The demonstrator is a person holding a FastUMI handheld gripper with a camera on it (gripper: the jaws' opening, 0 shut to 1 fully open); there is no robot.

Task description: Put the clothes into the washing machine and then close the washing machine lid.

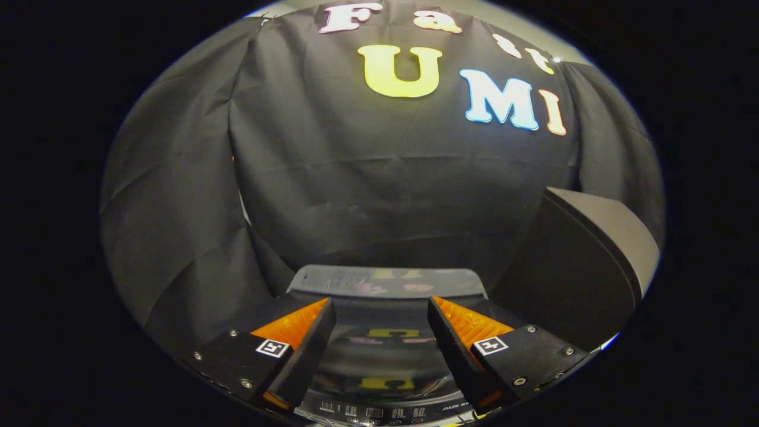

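Glossy washing machine lid point(385, 350) under parted gripper point(380, 311)

You're looking at the washing machine point(379, 350) lying at 6 o'clock under your gripper's spread fingers, its glossy dark lid point(382, 341) sitting closed, control strip nearest.

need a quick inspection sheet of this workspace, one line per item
surface: glossy dark top of the washing machine below the tongs, reflecting the booth wall
job's things: washing machine lid looks down, flat and shut; control strip nearest the camera; no clothes seen
clutter: nothing seen
grippers: tongs open, fingers spread apart above the lid, holding nothing
cables: nothing seen
surroundings: black cloth wall behind the machine; a dark slanted box-like object stands beside the machine on the right finger's side, what it is cannot be told
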